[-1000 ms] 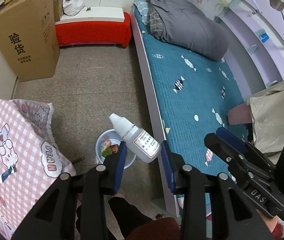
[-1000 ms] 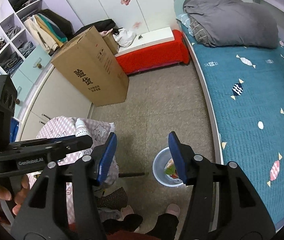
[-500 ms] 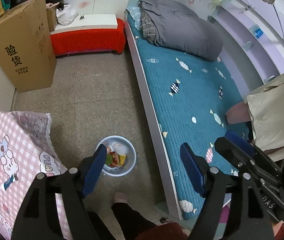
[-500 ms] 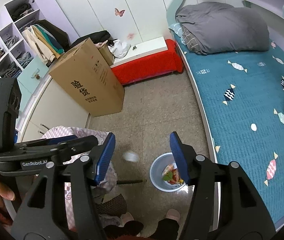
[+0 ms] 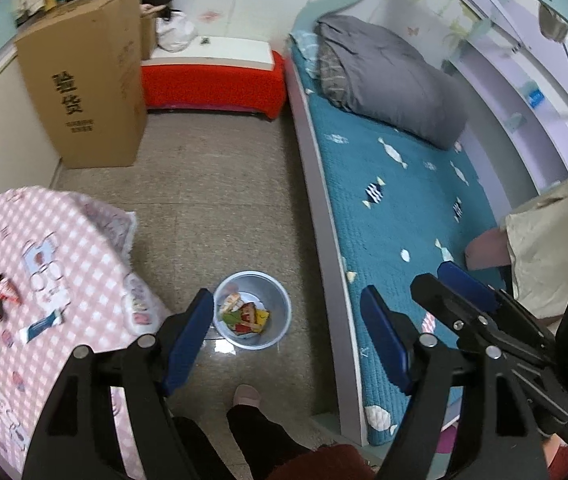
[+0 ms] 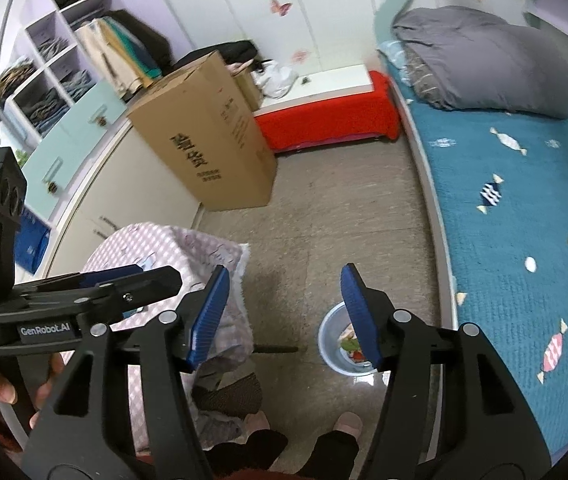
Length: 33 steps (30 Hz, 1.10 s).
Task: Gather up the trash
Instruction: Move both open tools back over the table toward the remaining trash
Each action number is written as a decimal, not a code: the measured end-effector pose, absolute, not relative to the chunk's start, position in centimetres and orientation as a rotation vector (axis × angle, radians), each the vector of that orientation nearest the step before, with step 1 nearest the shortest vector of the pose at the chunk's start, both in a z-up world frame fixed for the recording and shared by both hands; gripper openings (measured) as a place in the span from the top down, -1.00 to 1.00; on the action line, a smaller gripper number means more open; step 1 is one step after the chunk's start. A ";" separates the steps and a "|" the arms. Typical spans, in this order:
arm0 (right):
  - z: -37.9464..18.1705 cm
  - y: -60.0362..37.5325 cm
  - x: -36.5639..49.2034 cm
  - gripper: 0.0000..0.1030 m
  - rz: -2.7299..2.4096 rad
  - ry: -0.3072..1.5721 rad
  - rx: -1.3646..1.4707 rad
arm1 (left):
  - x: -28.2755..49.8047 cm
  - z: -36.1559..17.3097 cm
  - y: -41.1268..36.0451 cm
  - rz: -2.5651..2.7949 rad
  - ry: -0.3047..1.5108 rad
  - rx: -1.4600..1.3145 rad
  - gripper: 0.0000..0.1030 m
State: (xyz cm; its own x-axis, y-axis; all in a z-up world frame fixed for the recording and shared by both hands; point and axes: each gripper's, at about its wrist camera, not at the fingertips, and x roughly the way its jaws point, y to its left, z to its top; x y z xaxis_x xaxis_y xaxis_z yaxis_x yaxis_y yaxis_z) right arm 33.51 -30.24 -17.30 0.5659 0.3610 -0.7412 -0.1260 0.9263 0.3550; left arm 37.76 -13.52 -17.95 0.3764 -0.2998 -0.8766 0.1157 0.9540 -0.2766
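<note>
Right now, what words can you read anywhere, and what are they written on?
"GenRobot.AI": white letters on the left gripper, seen from the right wrist.
"验货": big black characters on the box.
Small print under those characters: too blurred to read.
Packets on the table and wrappers in the bin: print too small to read.
Bed: candy pictures only, no words.

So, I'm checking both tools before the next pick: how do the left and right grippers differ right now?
The left gripper stands wider open than the right gripper. The left frames the trash bin between its fingers; the right's finger partly covers it. Both are empty with blue pads.
</note>
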 end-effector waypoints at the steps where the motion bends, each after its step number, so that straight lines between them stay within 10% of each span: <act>1: -17.3 -29.3 33.6 -0.13 0.311 0.935 0.267 | 37.4 -17.9 -12.6 -0.249 1.153 -0.188 -0.44; 33: -24.1 7.9 28.8 -0.13 0.569 1.139 0.089 | 25.2 -24.7 27.0 0.158 1.243 -0.447 -0.43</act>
